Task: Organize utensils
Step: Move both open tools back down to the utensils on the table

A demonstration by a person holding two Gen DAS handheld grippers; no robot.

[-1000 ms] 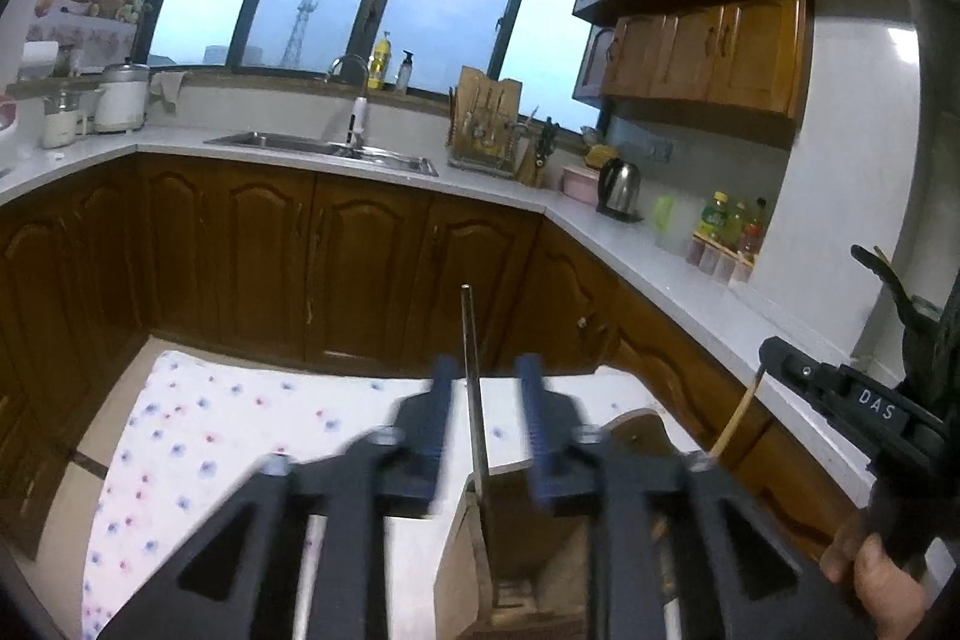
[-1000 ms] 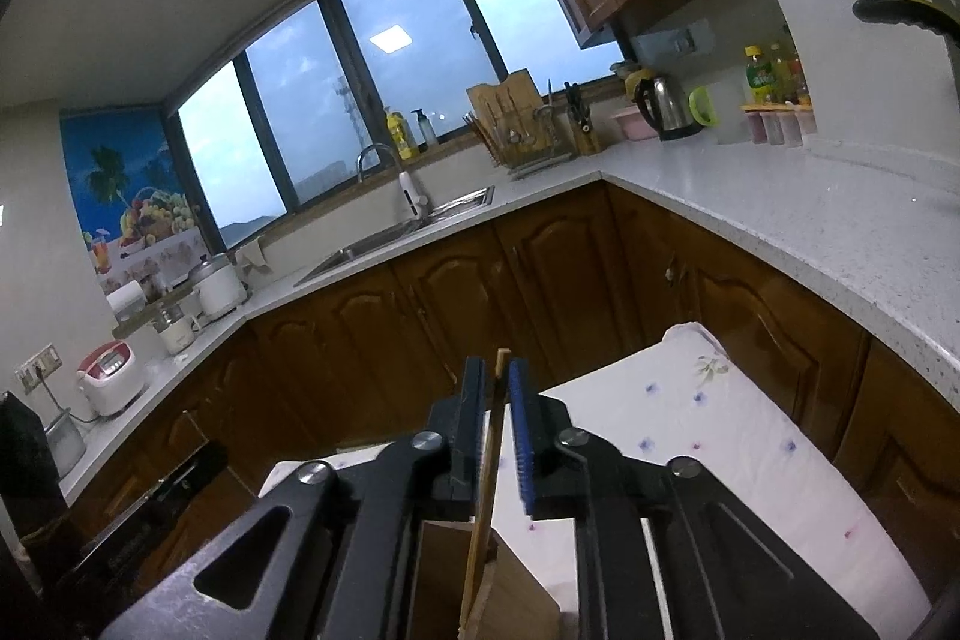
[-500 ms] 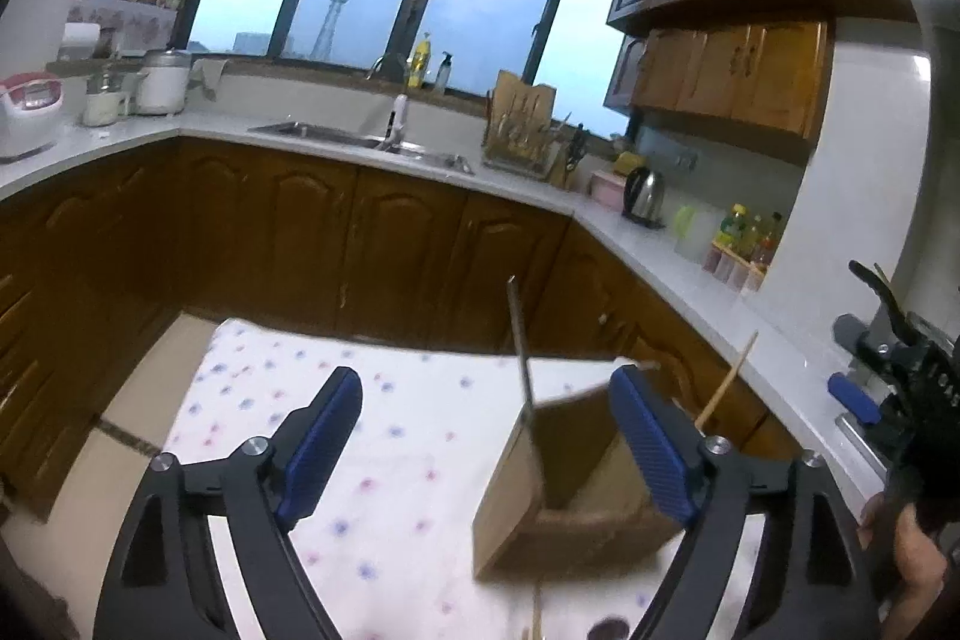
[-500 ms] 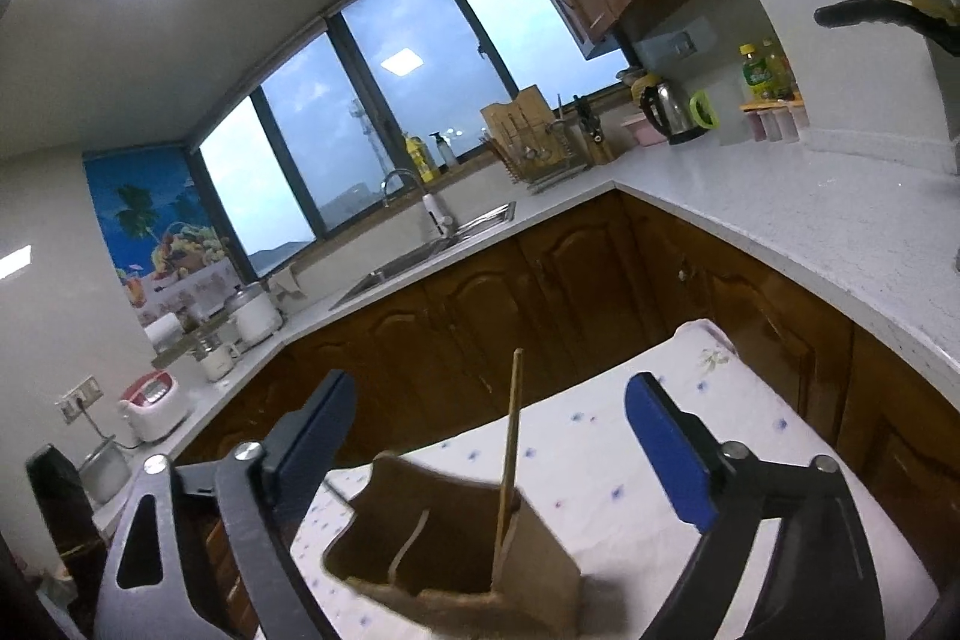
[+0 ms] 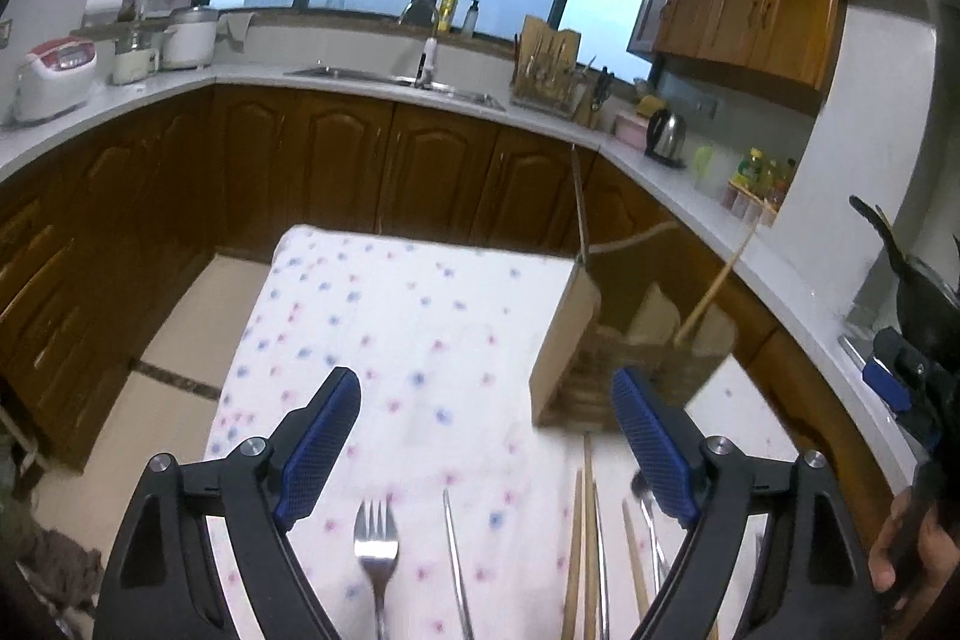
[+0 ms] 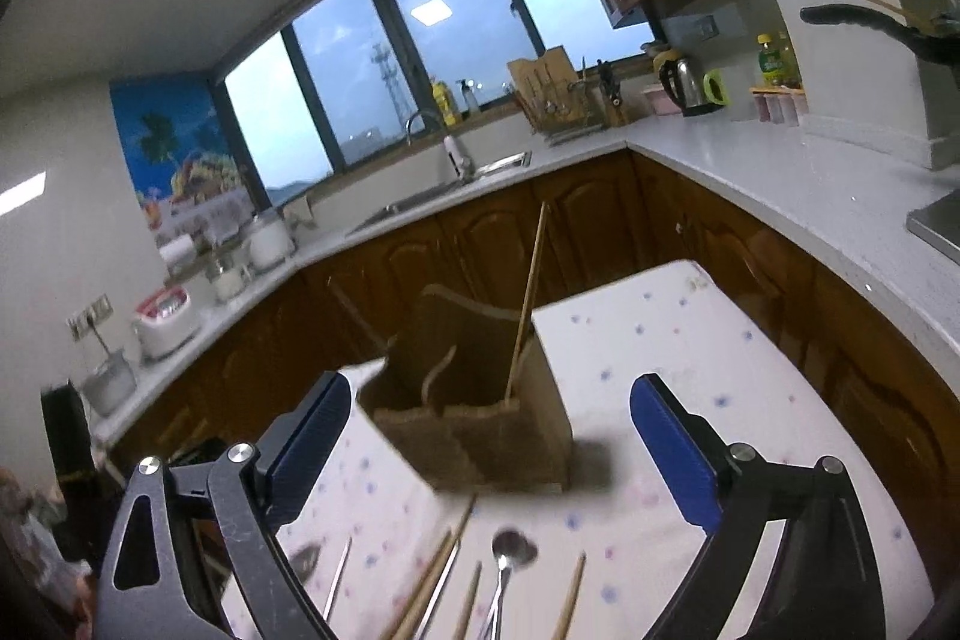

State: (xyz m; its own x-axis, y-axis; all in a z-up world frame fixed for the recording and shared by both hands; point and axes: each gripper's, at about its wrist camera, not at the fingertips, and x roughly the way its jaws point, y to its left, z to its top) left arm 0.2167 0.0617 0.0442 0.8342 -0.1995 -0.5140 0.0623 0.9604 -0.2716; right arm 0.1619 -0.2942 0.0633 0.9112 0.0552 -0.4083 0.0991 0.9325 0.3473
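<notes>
A wooden utensil holder stands on the dotted tablecloth. A metal chopstick and a wooden chopstick stand in it. In front of it lie a fork, a metal chopstick, wooden chopsticks and a spoon. My left gripper is open and empty above the lying utensils. My right gripper is open and empty, close in front of the holder.
Brown kitchen cabinets and a white counter wrap around the table. The sink, a rice cooker, a kettle and bottles stand on the counter. The table's far edge is behind the holder.
Both grippers opened, letting go of the chopsticks that now stand in the holder, and drew back and up. The utensils lying on the cloth came into view.
</notes>
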